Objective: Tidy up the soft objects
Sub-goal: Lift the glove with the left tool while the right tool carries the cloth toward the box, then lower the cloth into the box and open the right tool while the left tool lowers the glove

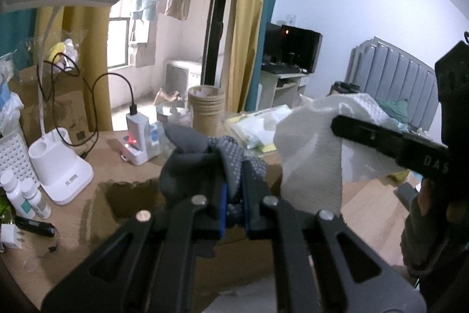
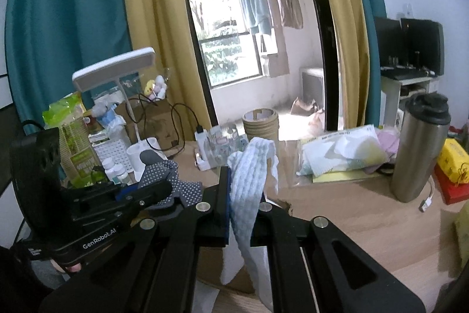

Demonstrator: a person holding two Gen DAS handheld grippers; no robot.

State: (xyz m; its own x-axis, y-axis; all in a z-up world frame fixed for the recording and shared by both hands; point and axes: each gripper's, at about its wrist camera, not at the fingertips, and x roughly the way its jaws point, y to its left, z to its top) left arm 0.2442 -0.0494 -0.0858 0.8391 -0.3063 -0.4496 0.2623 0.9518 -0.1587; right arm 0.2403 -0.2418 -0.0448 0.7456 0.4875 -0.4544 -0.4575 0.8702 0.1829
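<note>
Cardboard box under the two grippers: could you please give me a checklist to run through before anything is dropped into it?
1. Left gripper has a firm hold on the dotted grey glove: ok, jaws shut on it.
2. Right gripper has a firm hold on the white cloth: ok, jaws shut on it.
3. Cardboard box is open: ok, a dark opening shows below the left gripper.
4. Box has room inside: cannot tell, its floor is hidden.
5. Glove and cloth hang apart: ok, a gap shows between them in the left wrist view.
6. Steel flask stands out of the way: ok, upright off to the right.
</note>
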